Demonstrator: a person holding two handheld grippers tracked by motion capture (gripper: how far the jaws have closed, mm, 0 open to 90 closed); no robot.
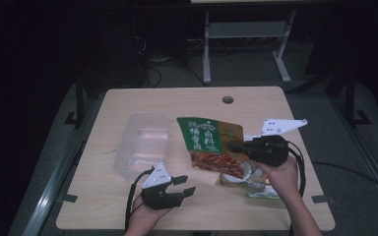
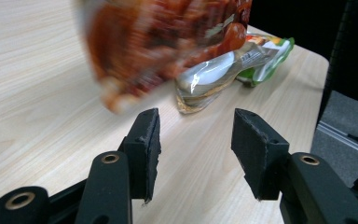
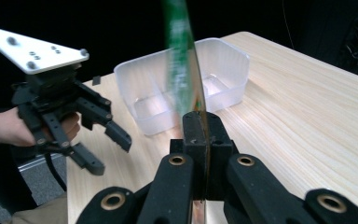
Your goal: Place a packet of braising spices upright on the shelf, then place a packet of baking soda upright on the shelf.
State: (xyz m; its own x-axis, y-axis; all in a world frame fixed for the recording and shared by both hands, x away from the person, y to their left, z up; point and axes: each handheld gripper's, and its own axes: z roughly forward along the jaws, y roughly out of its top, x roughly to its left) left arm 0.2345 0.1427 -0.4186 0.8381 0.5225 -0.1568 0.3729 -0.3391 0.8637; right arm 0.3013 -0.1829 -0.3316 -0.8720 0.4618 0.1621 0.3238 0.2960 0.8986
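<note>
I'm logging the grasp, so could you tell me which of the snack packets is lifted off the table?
The green-topped packet with the red food picture, pinched edge-on in the right claw; the clear packet lies flat on the table.

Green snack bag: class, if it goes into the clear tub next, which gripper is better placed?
Right. The right gripper is shut on the green snack bag, held off the table beside the clear tub. The left gripper is open and holds nothing.
</note>
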